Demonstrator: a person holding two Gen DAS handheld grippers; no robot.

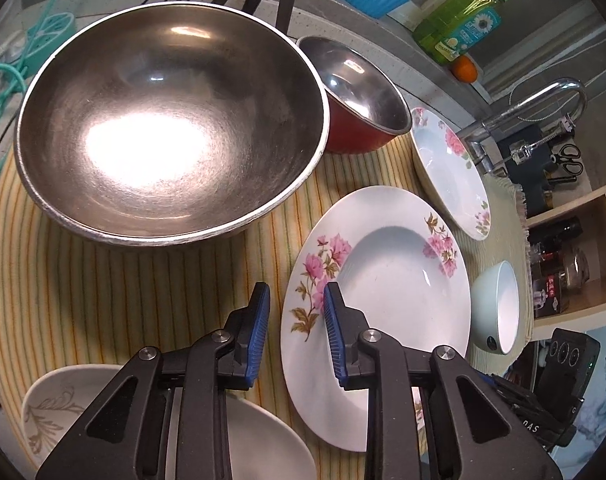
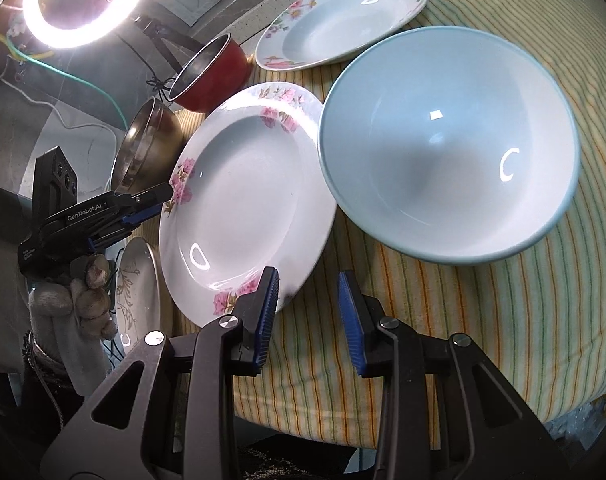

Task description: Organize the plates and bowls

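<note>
Here, the nearest floral plate (image 1: 383,276) lies flat on the striped cloth (image 1: 103,272), its rim between the partly spread jaws of both tongs; whether any pad presses it cannot be told. The left gripper (image 1: 297,304) straddles one edge, the right gripper (image 2: 309,292) another. Around it sit a second floral plate (image 2: 343,12), a pale blue bowl (image 2: 447,144), a large steel bowl (image 1: 171,120), a red-sided steel bowl (image 1: 359,92) and a leaf-patterned plate (image 1: 51,404), all apart. Nothing appears stacked; the sorting looks barely begun.
</note>
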